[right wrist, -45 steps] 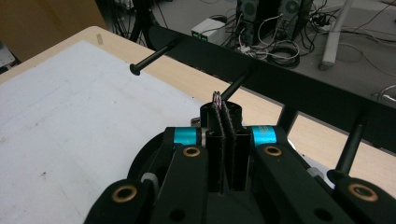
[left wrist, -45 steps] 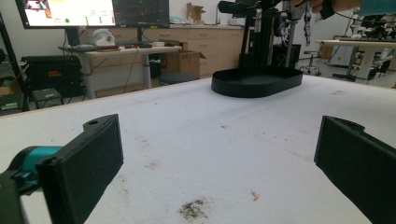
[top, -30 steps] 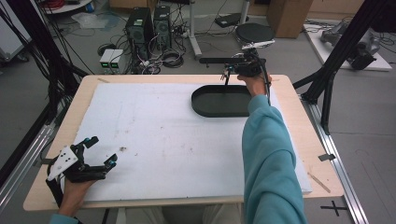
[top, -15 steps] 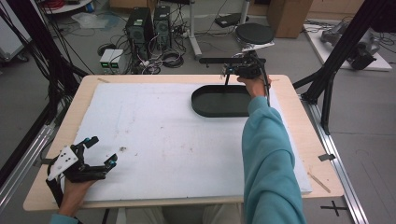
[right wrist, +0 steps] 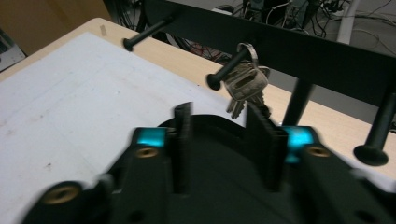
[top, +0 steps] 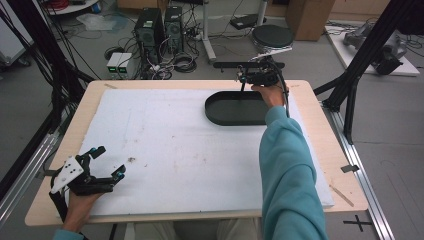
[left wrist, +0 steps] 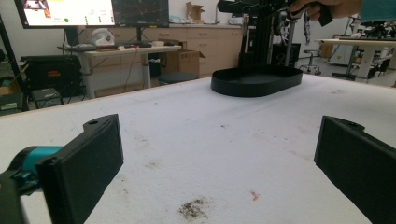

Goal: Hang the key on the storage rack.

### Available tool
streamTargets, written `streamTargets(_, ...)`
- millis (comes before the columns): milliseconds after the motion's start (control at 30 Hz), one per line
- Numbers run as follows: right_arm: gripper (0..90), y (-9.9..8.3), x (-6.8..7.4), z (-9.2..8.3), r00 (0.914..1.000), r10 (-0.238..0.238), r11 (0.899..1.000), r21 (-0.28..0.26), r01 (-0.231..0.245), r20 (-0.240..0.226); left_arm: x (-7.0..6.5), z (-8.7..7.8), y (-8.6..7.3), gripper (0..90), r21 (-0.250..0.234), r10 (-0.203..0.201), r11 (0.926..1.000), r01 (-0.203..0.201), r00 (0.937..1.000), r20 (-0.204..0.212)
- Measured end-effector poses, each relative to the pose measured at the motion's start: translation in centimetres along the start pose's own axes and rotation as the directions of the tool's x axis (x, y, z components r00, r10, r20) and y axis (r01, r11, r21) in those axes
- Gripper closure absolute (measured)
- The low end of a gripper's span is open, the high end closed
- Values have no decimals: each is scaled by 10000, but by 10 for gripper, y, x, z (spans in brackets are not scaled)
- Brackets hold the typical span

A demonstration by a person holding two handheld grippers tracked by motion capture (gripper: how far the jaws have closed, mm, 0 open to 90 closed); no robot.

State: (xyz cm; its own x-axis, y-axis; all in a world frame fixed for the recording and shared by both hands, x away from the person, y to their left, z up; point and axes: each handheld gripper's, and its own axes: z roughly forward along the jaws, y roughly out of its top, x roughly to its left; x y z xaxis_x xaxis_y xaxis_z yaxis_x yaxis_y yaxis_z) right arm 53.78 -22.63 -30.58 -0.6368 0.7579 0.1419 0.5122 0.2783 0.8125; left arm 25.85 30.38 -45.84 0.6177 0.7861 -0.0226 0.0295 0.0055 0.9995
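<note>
A bunch of silver keys (right wrist: 245, 84) hangs by its ring on a peg (right wrist: 229, 65) of the black rack (right wrist: 289, 46) at the table's far edge. My right gripper (right wrist: 219, 112) faces the keys just below that peg. Its jaws have just been opening and stand apart, with the keys' lower tips near the gap and neither pad pressing on them. The high view shows this gripper (top: 245, 76) at the rack (top: 235, 64), over the far rim of the black oval tray (top: 235, 107). My left gripper (top: 111, 161) rests open at the front left with nothing between its jaws (left wrist: 219, 158).
A white mat (top: 190, 150) covers most of the wooden table (top: 320, 100). The rack has further bare pegs (right wrist: 144, 32) on either side. The tray (left wrist: 257, 81) holds nothing that I can see. A small dirt smudge (left wrist: 192, 208) lies on the mat near the left gripper.
</note>
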Motion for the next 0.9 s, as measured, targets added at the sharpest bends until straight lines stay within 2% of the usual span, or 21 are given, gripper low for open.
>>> streamTargets(33, 332, 0, 3, -1, 10000, -4, 10000, -38, 4, 23, 0, 0, 0, 17, 1, -7, 10000, 7, 10000, 6)
streamTargets(100, 50, 1, 13, -3, 10000, -71, 9996, 272, 70, 40, 0, 0, 0, 17, 3, -19, 10000, 19, 10000, 24)
streamTargets(133, 8, 1, 26, -3, 9973, -554, 9965, 648, 522, 475, 1, 0, 0, 17, 16, 1, 10000, -1, 10000, 24)
streamTargets(167, 4, 2, 37, -5, 9876, -1249, 9888, 944, 1160, 952, 1, 0, 0, 17, 6, 2, 10000, -2, 10000, 25)
streamTargets(200, 4, 1, 46, -8, 9800, -1741, 9812, 1016, 1643, 968, 0, 0, 0, 17, 11, 2, 10000, -2, 10000, 23)
streamTargets(267, 4, -5, 61, -20, 9767, -2049, 9788, 137, 2045, 638, 0, 1, 0, 17, 15, 2, 10000, -2, 10000, 44)
streamTargets(300, 5, -6, 65, -24, 9786, -2004, 9797, 195, 1997, 469, 0, 1, 0, 17, 2, -4, 10000, 4, 10000, 41)
streamTargets(333, 5, -10, 71, -32, 9748, -2199, 9753, -107, 2204, 373, 0, 1, 0, 17, 32, 18, 10000, -18, 10000, 53)
streamTargets(367, 5, -15, 74, -38, 9747, -2228, 9732, -541, 2233, 164, 0, 1, 0, 17, 36, 36, 10000, -36, 10000, 37)
streamTargets(500, 5, -35, 79, -63, 9749, -2215, 9681, -1253, 2170, -232, 0, 1, 0, 17, 53, 62, 10000, -62, 10000, 28)
streamTargets(600, 5, -61, 73, -81, 9772, -2065, 9636, -1839, 1942, -500, -1, 0, 0, 17, 35, 82, 10000, -82, 10000, 14)
streamTargets(733, 5, -104, 63, -100, 9823, -1677, 9558, -2578, 1411, -839, 0, 0, 0, 17, -1, 107, 9999, -107, 9999, 10)
streamTargets(800, 4, -127, 58, -106, 9822, -1621, 9493, -2866, 1290, -947, -1, 0, 0, 17, -6, 105, 9999, -105, 9999, 20)
streamTargets(833, 5, -136, 57, -108, 9836, -1508, 9538, -2760, 1186, -984, -1, 0, 0, 17, -18, 106, 9999, -106, 9999, 6)
streamTargets(900, 5, -157, 55, -111, 9838, -1516, 9381, -3276, 1127, -956, 0, 0, 0, 17, -20, 70, 10000, -70, 10000, 12)
